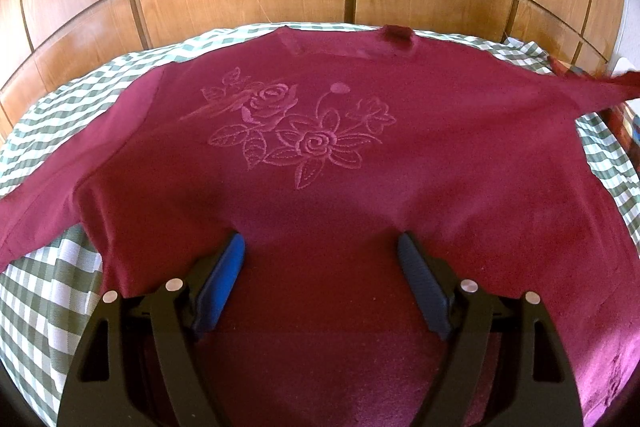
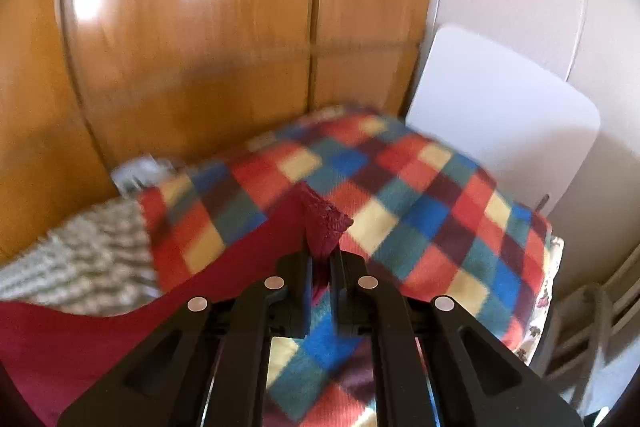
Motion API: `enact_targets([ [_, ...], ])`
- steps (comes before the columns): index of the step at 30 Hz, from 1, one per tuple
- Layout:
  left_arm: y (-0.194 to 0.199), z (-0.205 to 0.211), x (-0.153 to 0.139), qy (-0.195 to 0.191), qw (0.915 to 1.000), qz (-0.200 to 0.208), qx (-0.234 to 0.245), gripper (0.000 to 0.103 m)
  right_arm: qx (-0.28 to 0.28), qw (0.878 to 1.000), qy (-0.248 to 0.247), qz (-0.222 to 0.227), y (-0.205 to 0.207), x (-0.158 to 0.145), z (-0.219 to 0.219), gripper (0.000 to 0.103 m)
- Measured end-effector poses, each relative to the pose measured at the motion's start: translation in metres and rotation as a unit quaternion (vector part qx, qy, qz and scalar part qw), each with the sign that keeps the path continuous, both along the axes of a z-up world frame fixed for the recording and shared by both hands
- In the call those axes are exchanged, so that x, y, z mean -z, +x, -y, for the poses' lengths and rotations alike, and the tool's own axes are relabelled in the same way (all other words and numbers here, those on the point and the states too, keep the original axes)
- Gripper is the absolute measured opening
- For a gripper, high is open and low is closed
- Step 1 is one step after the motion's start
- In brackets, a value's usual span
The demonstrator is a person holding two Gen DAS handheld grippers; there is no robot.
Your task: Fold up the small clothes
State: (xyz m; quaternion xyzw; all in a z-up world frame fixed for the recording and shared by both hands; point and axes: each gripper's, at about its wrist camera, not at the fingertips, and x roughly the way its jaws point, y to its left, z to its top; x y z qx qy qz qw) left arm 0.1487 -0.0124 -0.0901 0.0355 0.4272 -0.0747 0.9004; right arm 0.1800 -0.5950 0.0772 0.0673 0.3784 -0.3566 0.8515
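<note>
Now, left tongs (image 1: 320, 243): spread wide, fingertips resting on the maroon rose-embroidered knit sweater (image 1: 320, 155).
Right tongs (image 2: 320, 259): pinched onto the sweater's lace-edged cuff (image 2: 326, 223).
Sweater: spread flat over the green-checked bed cover (image 1: 36, 311).
Writing: none readable.

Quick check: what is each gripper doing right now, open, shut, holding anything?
Left gripper: open, empty, over the sweater.
Right gripper: shut on the sweater's sleeve cuff.

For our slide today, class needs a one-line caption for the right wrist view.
Right gripper pinches the maroon sweater by its lacy sleeve cuff above a colourful checked blanket.
</note>
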Motion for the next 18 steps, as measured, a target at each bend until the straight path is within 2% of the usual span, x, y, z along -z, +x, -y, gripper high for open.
enact_targets([
  [2, 0.000, 0.000, 0.000, 0.000, 1.0000, 0.000, 0.000, 0.079, 0.009, 0.999, -0.017, -0.047, 0.011, 0.030, 0.001, 0.006],
  [3, 0.000, 0.000, 0.000, 0.000, 1.0000, 0.000, 0.000, 0.079, 0.013, 0.998, -0.009, -0.059, 0.011, 0.042, 0.001, 0.006],
  [5, 0.000, 0.000, 0.000, 0.001, 1.0000, 0.000, 0.000, 0.079, 0.025, 0.997, 0.003, -0.070, 0.001, 0.060, 0.002, 0.006],
  [7, 0.000, 0.000, 0.000, 0.000, 1.0000, 0.000, 0.000, 0.079, 0.031, 0.998, -0.001, -0.061, -0.009, 0.063, 0.000, 0.007],
  [9, 0.000, 0.000, 0.000, -0.001, 1.0000, 0.000, 0.000, 0.079, 0.039, 0.997, -0.007, -0.068, -0.013, 0.057, 0.000, 0.027],
  [10, 0.000, 0.000, 0.000, -0.002, 1.0000, 0.000, 0.000, 0.079, 0.046, 0.996, -0.011, -0.069, -0.016, 0.052, 0.000, 0.052],
  [11, 0.000, 0.000, 0.000, -0.004, 1.0000, 0.000, 0.000, 0.079, 0.048, 0.997, -0.009, -0.059, -0.020, 0.045, -0.001, 0.069],
  [12, 0.000, 0.000, 0.001, -0.005, 1.0000, -0.001, 0.000, 0.079, 0.041, 0.999, -0.004, -0.032, -0.027, 0.033, -0.005, 0.070],
  [14, 0.000, 0.000, 0.000, -0.006, 1.0000, 0.000, 0.000, 0.079, 0.021, 1.000, -0.007, -0.006, -0.035, 0.018, -0.023, 0.074],
  [16, -0.001, 0.000, 0.000, -0.007, 1.0000, 0.000, 0.000, 0.079, -0.039, 0.999, 0.017, 0.007, -0.038, 0.013, -0.057, 0.075],
  [18, -0.001, 0.000, 0.000, -0.007, 1.0000, 0.000, 0.000, 0.079, -0.123, 0.991, 0.059, -0.002, -0.038, 0.020, -0.102, 0.075],
])
